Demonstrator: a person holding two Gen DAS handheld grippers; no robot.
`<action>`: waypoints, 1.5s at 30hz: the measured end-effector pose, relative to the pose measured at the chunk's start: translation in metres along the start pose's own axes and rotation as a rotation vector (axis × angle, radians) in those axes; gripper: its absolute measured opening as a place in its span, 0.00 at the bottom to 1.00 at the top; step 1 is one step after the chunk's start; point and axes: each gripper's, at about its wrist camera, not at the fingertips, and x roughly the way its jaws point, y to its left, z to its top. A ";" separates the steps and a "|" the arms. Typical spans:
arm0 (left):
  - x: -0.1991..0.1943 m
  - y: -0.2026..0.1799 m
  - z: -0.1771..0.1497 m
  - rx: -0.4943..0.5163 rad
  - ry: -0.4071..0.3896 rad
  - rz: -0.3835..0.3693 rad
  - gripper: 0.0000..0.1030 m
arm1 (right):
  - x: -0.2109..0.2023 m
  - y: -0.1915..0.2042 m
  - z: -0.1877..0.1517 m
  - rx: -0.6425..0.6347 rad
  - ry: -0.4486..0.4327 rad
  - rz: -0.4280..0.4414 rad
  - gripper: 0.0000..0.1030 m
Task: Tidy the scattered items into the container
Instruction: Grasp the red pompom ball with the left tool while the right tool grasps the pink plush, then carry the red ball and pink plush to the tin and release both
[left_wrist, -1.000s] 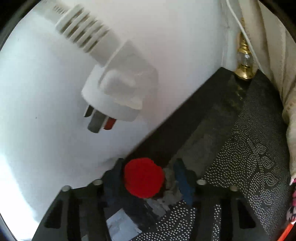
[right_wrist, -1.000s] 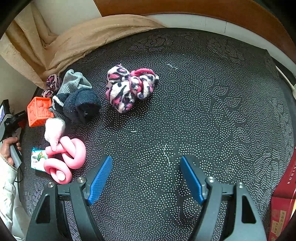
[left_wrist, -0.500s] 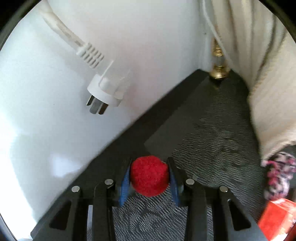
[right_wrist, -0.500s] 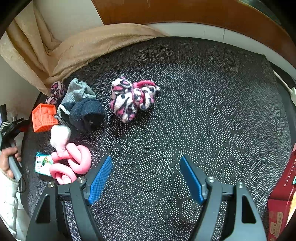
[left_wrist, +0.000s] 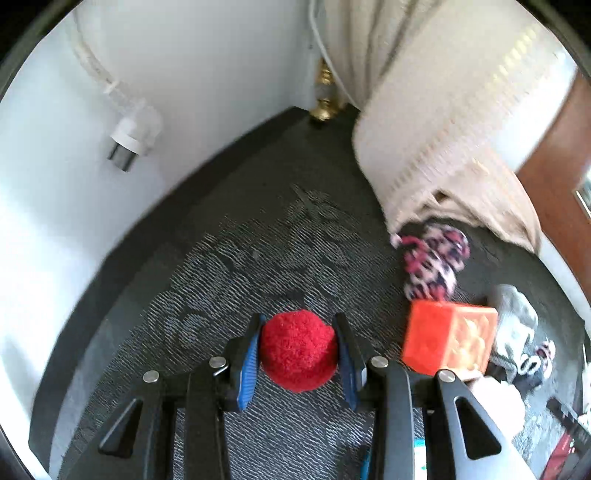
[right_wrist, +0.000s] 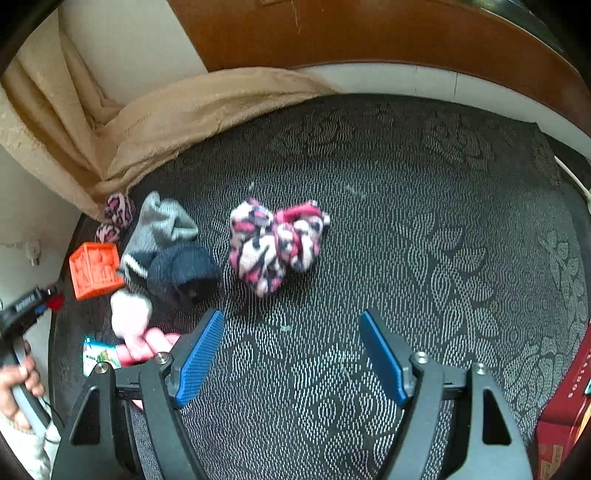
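On my left feed the red pompom (left_wrist: 298, 355) looks fuzzy and matt, pressed between blue ribbed rubber-like pads on the matt black plastic fingers (left_wrist: 248, 363), whose screws shine like metal. The table (right_wrist: 424, 206) wears a dark woven cloth with a raised, dotted floral texture. I read the orange cube (right_wrist: 95, 268) as soft, slightly glossy plastic with embossed faces. The pink leopard-print socks (right_wrist: 275, 245) are plush fleece; the grey and navy sock (right_wrist: 170, 254) is knitted. The beige blanket (right_wrist: 207, 107) looks velvety, the headboard (right_wrist: 369, 33) polished wood.
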 end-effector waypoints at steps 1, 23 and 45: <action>-0.003 -0.001 -0.006 0.005 0.003 0.000 0.37 | 0.001 -0.002 0.005 0.006 -0.007 0.000 0.77; 0.005 -0.059 -0.030 0.152 0.061 -0.050 0.37 | 0.031 0.005 0.026 -0.030 0.010 -0.002 0.61; -0.081 -0.153 -0.101 0.326 0.020 -0.143 0.37 | -0.103 -0.107 -0.048 0.190 -0.179 -0.049 0.61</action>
